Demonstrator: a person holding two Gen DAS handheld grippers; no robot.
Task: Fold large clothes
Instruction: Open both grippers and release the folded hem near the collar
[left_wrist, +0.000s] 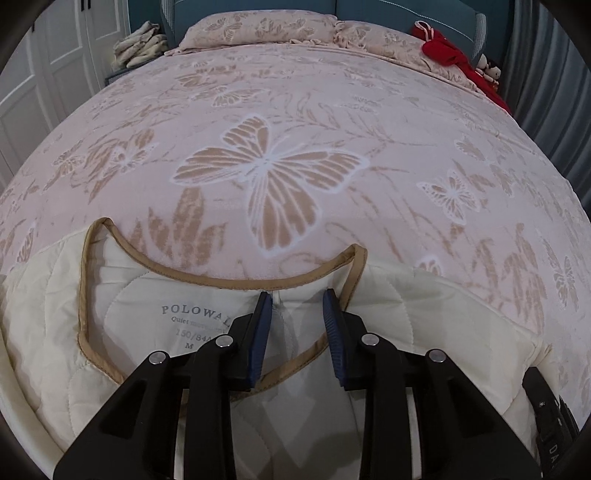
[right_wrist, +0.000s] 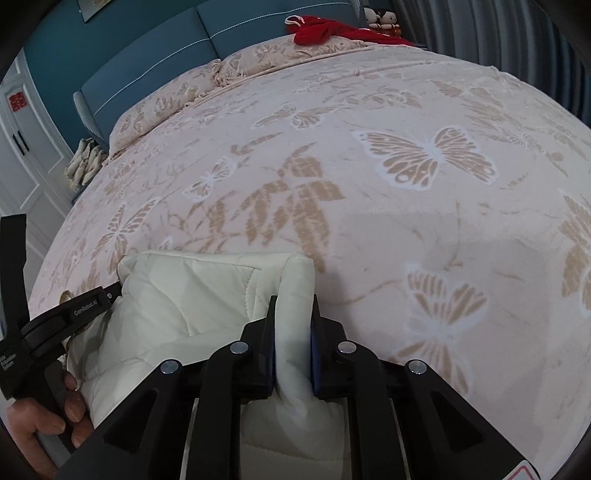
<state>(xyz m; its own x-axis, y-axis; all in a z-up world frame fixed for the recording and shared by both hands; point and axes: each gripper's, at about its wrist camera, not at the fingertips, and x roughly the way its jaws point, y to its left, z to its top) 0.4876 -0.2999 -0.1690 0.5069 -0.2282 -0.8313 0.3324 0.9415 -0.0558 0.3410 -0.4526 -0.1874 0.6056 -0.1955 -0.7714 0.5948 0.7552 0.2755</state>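
Note:
A cream quilted jacket (left_wrist: 424, 321) with tan collar trim (left_wrist: 207, 278) lies at the near edge of the bed, its inner label facing up. My left gripper (left_wrist: 297, 297) hovers open over the collar's zipper area, with nothing between its blue pads. In the right wrist view the jacket (right_wrist: 192, 295) is bunched, and my right gripper (right_wrist: 293, 302) is shut on a thick fold of its cream fabric at the garment's right side. The left gripper's body (right_wrist: 55, 321), held in a hand, shows at the left of that view.
The bed is covered by a pink butterfly-patterned blanket (left_wrist: 295, 129). Pillows (left_wrist: 258, 29) lie at the blue headboard. A red garment (left_wrist: 450, 51) and small dolls (right_wrist: 382, 16) sit at the far right corner. Beige folded cloth (left_wrist: 140, 44) lies far left beside white wardrobe doors.

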